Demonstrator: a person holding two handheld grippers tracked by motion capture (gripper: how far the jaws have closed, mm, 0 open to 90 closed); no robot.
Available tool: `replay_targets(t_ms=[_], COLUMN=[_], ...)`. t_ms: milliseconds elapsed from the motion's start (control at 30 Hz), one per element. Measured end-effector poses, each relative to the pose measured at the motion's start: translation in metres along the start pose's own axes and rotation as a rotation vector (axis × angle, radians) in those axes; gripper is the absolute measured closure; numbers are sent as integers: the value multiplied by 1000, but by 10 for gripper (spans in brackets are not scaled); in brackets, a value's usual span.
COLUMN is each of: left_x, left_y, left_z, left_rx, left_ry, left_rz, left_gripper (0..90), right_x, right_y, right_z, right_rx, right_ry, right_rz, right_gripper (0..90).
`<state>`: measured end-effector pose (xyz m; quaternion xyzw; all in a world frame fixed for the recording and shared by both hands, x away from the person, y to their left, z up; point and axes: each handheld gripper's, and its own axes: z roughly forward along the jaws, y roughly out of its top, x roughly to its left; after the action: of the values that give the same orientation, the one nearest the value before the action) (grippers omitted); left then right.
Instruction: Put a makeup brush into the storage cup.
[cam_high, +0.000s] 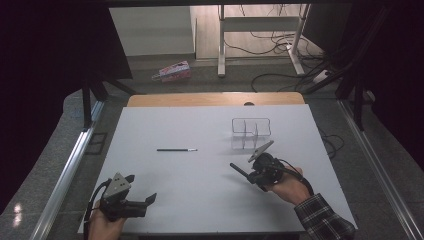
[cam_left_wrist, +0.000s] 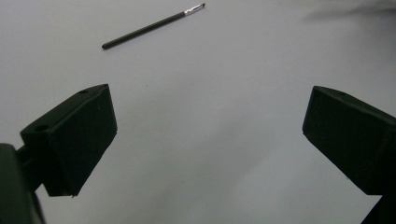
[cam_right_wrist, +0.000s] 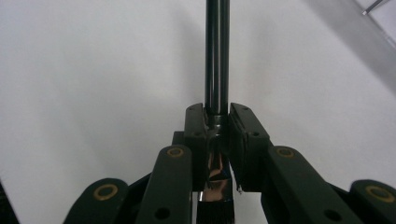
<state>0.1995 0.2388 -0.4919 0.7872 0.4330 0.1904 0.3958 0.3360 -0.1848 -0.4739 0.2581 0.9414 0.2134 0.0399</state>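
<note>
On the left, the left gripper (cam_high: 131, 199) sits low near the front edge of the white counter (cam_high: 165, 125). Its jaws are spread wide apart and hold nothing. Ahead of it, a thin black brush with a small silver tip (cam_high: 176, 149) lies flat on the counter, all alone, well apart from both grippers. In the left gripper view this thin brush (cam_left_wrist: 152, 26) lies up ahead, with bare counter between it and the jaws.

Over to the right, the right gripper (cam_high: 250, 175) has its jaws squeezed tight on a black makeup brush with a shiny silver collar (cam_right_wrist: 217, 70). The long handle (cam_high: 238, 170) sticks out toward the middle of the counter. The bristles are down by the jaws.

Just behind this gripper stands a clear plastic organizer box with dividers (cam_high: 251, 131). I think the step now is putting the held brush into that box. For that, the hand must turn the brush upright and lower it into one open slot.

The thin walls are hard to see, so the brush could bump a divider. Nothing else is in the way.
</note>
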Motion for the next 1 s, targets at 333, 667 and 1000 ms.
replay_targets(t_ms=[333, 667, 1000], left_x=[-1, 2, -4], left_y=[0, 0, 4], left_z=[-3, -5, -8], left_rx=[-61, -118, -215], left_ry=[-18, -100, -192], left_rz=[-15, -52, -10], left_gripper=[18, 2, 0], right_x=[11, 14, 17], right_y=[-12, -15, -13], right_z=[-21, -27, -30], right_rx=[-104, -138, -148], right_ry=[-23, -8, 1], right_rz=[-7, 6, -17], right_gripper=[772, 772, 772])
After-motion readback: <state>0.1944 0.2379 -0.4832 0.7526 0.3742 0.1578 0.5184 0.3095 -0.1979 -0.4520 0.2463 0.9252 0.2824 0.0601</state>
